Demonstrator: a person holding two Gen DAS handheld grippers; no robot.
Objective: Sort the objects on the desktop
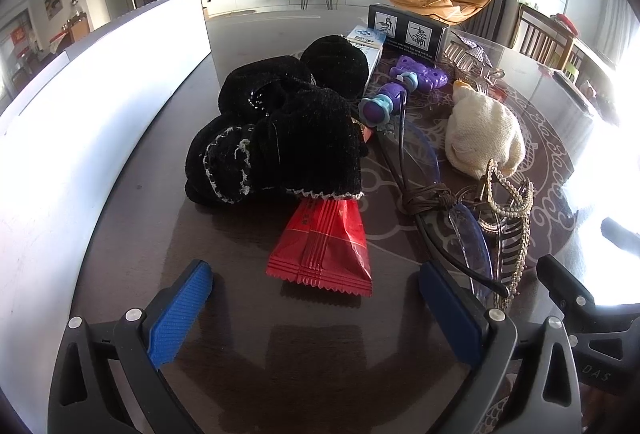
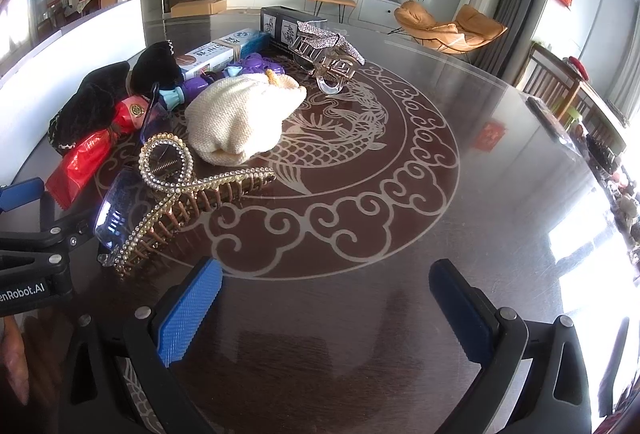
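Note:
A pile of small objects lies on the dark round table [image 2: 460, 218]. Black knitted gloves [image 1: 280, 130] rest partly on a red snack packet [image 1: 324, 254]. My left gripper [image 1: 316, 318] stands open just short of the packet. To its right lie blue glasses [image 1: 472, 246], a pearl hair clip [image 1: 512, 202], a cream knitted pouch [image 1: 484, 130] and a purple toy [image 1: 404, 82]. My right gripper [image 2: 324, 310] hangs open over bare table, right of the pearl hair clip [image 2: 192, 202] and the cream pouch [image 2: 240, 114].
White boxes [image 1: 80, 122] run along the table's left side. A black box [image 1: 408, 28], a toothpaste carton [image 2: 224, 52] and a clear rhinestone hair clip [image 2: 328, 54] lie at the back of the pile. The table's right half shows only its carp pattern [image 2: 340, 138].

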